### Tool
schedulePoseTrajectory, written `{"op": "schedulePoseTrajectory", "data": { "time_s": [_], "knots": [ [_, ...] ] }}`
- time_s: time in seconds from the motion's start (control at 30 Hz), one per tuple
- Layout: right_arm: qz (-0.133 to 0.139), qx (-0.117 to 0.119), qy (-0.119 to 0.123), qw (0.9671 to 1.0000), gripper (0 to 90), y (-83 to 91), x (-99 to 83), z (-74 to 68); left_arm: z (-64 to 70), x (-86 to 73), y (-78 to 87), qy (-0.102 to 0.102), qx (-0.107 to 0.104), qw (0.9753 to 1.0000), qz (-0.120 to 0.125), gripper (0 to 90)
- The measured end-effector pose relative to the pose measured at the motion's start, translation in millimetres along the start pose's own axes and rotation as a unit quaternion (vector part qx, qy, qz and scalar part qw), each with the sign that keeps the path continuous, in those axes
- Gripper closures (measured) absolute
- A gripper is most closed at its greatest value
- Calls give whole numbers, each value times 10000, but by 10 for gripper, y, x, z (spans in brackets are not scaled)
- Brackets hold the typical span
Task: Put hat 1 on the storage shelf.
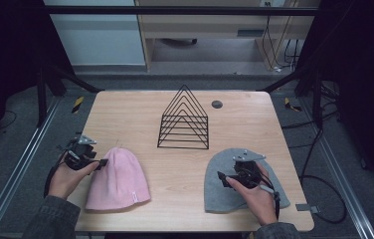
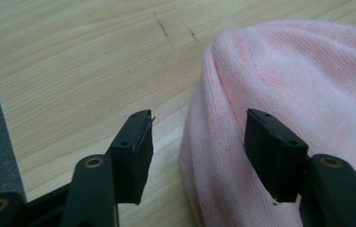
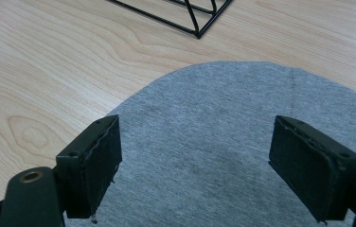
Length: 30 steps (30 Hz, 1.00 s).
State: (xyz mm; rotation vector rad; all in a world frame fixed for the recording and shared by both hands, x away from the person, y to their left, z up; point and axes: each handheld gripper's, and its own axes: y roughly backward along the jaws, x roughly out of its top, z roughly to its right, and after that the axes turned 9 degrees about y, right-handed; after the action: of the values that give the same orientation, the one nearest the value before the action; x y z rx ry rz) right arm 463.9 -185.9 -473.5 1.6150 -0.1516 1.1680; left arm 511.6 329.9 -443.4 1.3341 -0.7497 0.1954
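While both claws hover released, I read this as pre-grasp | left gripper (image 2: 197, 158) straddles pink knitted beanie (image 1: 118, 180) edge, table's (image 1: 140, 107) 8 o'clock | right gripper (image 3: 195, 170) over grey jersey beanie (image 1: 220, 191), 4 o'clock | next: lower, pinch fabric.

No writing can be read anywhere; the small white tag (image 1: 134, 195) on the pink hat (image 1: 118, 179) is too tiny to make out
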Motion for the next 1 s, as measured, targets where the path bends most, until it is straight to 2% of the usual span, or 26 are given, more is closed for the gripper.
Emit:
{"op": "schedulePoseTrajectory", "data": {
  "time_s": [0.13,0.2,0.27,0.3,0.37,0.5,0.53,0.63,0.67,0.77,0.8,0.87,0.97,1.0],
  "knots": [
    [-25,28,-42,10000,180,-7,-3,-6,-35,2,-71,33,-1,10000,-76,439],
    [-47,45,-11,10000,180,-17,-6,-7,-45,6,-115,110,-118,9998,-78,430],
    [-51,69,-18,10000,179,-21,-4,-17,-55,26,-177,250,-382,9990,2,396],
    [-58,62,-8,10000,179,-23,-4,-17,-55,26,-177,250,-382,9990,2,380],
    [-79,63,-8,9999,179,-28,-4,-17,-41,30,-240,269,-540,9982,-14,374],
    [-89,96,5,9999,179,-36,-4,-18,-26,27,-308,252,-547,9981,-113,381],
    [-111,106,2,9999,179,-41,-4,-26,-15,25,-337,251,-619,9976,-184,392],
    [-104,104,12,9999,180,-37,-1,-30,7,28,-334,214,-705,9971,-178,499],
    [-103,107,13,9999,180,-37,-2,-29,27,28,-328,195,-719,9968,-287,546],
    [-122,99,25,9999,181,-42,-3,-26,46,34,-311,184,-744,9966,-307,730],
    [-114,111,10,9999,181,-43,-1,-27,53,36,-309,155,-732,9967,-325,730],
    [-95,98,40,9999,182,-36,-2,-23,65,39,-268,132,-678,9973,-260,795],
    [-82,94,49,9999,185,-27,1,-27,101,56,-130,110,-651,9978,32,828],
    [-82,84,50,9999,184,-28,3,-30,101,56,-130,110,-651,9978,32,838]
  ]
}}
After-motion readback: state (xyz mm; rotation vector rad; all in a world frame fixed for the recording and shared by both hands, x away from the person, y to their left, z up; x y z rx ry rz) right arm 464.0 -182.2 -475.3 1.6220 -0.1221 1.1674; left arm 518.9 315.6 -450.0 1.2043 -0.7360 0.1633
